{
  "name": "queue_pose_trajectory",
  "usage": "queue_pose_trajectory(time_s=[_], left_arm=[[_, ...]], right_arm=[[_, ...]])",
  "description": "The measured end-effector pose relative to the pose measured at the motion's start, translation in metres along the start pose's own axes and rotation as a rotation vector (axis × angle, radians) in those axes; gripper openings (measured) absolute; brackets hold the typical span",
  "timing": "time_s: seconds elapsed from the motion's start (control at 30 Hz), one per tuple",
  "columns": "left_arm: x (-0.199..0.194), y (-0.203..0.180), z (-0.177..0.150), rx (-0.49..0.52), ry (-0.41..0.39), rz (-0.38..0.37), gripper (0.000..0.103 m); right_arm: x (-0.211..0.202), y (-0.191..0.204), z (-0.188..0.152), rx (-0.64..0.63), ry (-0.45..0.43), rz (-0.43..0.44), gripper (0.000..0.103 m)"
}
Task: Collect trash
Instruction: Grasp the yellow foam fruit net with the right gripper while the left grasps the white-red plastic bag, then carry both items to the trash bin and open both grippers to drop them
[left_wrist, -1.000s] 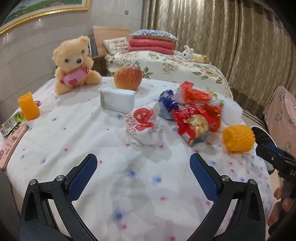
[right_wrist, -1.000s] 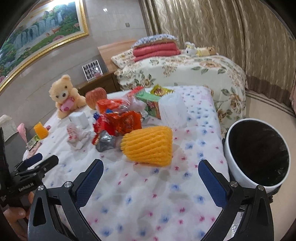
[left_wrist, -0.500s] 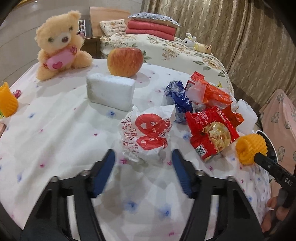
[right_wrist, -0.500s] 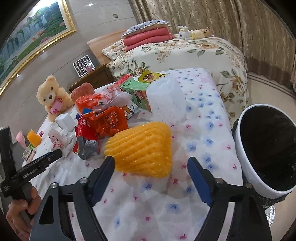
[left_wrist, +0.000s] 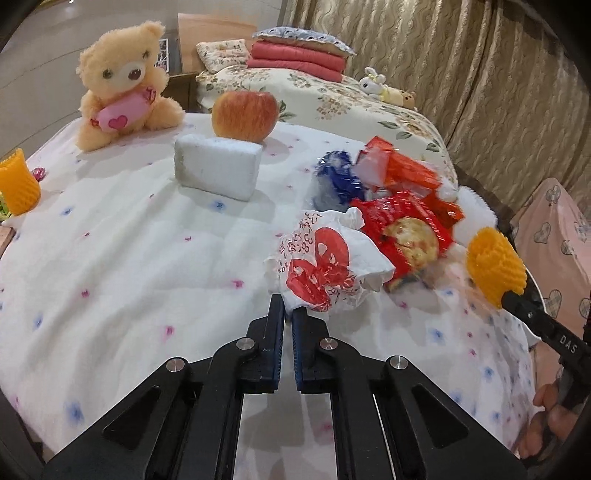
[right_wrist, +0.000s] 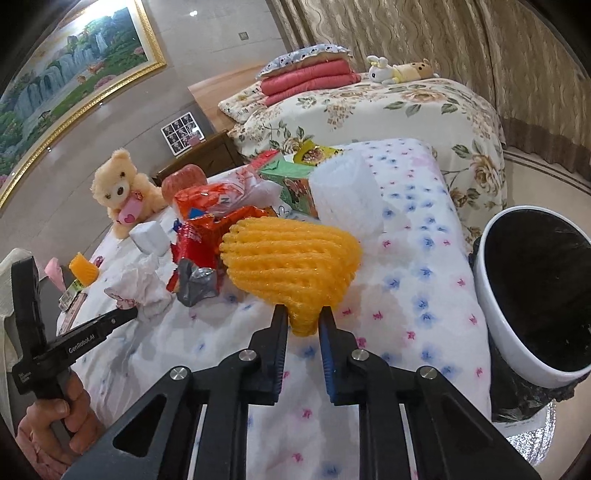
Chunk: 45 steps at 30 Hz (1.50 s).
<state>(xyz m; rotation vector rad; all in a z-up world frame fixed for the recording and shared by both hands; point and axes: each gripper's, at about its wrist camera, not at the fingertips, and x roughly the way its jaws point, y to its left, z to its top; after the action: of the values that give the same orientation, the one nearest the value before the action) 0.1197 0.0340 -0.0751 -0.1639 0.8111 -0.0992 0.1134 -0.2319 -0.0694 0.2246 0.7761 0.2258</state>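
A crumpled white plastic bag with red print (left_wrist: 325, 266) lies on the white spotted tabletop (left_wrist: 129, 240). My left gripper (left_wrist: 288, 310) is shut on its near edge. A yellow foam fruit net (right_wrist: 291, 258) sits in front of the right gripper (right_wrist: 303, 314), whose jaws are closing and pinch the net's narrow near end. The same net (left_wrist: 493, 266) shows at the right of the left wrist view. Behind lie red snack wrappers (left_wrist: 406, 229), a blue wrapper (left_wrist: 336, 181) and a silver wrapper (right_wrist: 195, 284). A white bin with a black liner (right_wrist: 495, 325) stands at the table's right edge.
A teddy bear (left_wrist: 122, 85), an apple (left_wrist: 243, 114), a white block (left_wrist: 218, 170) and a small yellow foam net (left_wrist: 16, 184) stand on the far and left parts of the table. A white foam net (right_wrist: 347, 195) and a green box (right_wrist: 295, 181) lie behind the pile. A bed (left_wrist: 332, 99) is beyond.
Both grippers went from wide open to closed. The left one moved forward and down onto the white bag's edge. The right one closed on the yellow foam net.
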Motion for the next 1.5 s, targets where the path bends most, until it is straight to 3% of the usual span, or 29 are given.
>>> queue_pose_trajectory(time_s=[0.53, 0.87, 1.5], left_arm=[[-0.040, -0.059, -0.014, 0.088, -0.022, -0.119, 0.004], [-0.030, -0.120, -0.014, 0.173, 0.016, -0.222, 0.004], [-0.006, -0.217, -0.006, 0.319, 0.054, -0.313, 0.004]], right_arm=[[-0.050, -0.027, -0.010, 0.022, -0.062, -0.028, 0.016], [-0.073, -0.056, -0.012, 0.056, -0.088, -0.077, 0.016], [-0.094, -0.140, -0.015, 0.156, -0.086, -0.205, 0.016]])
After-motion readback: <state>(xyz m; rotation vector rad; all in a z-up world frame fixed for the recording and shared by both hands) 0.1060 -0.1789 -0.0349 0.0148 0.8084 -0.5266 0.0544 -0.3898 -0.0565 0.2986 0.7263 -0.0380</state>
